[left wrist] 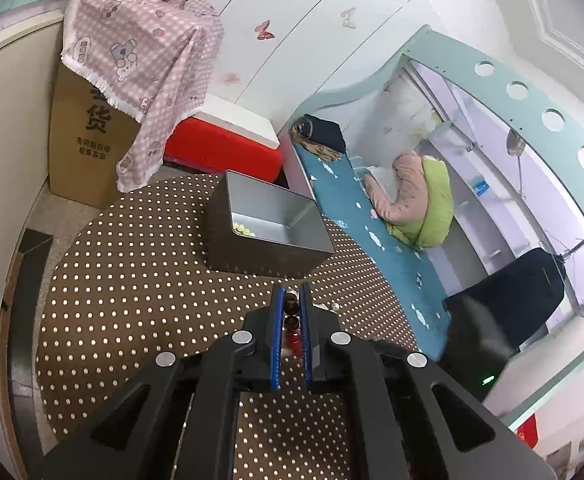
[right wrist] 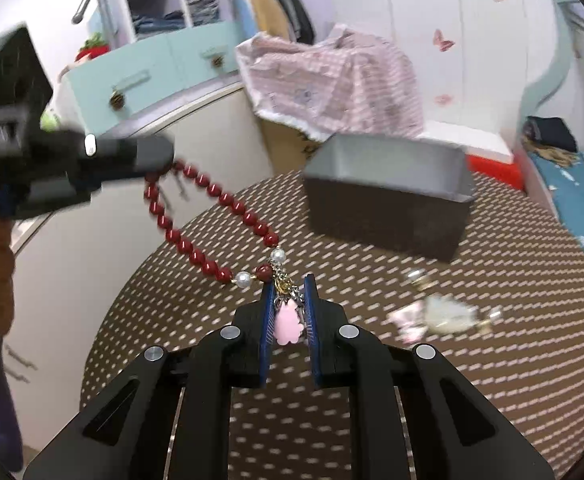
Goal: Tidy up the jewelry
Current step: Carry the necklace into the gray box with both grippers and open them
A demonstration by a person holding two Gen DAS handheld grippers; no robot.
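A cardboard box (left wrist: 87,136) printed with black characters is seen behind the dotted worktop (left wrist: 131,264), and a pink checked cloth (left wrist: 139,48) with cartoon prints is draped over its top. Just beside the box, a red container (left wrist: 223,148) with a white lid is placed. White wardrobe doors (left wrist: 292,20) are decorated with butterfly stickers (left wrist: 263,31). On the blue bed (left wrist: 348,200), a pink and green jacket (left wrist: 420,200) is laid. In the right wrist view, a pale blue drawer unit (right wrist: 151,68) and white cubby shelves (right wrist: 171,0) holding folded clothes are shown.

Red bead bracelet (right wrist: 211,236) with pink charm (right wrist: 287,326), airborne, strung between both tongs.
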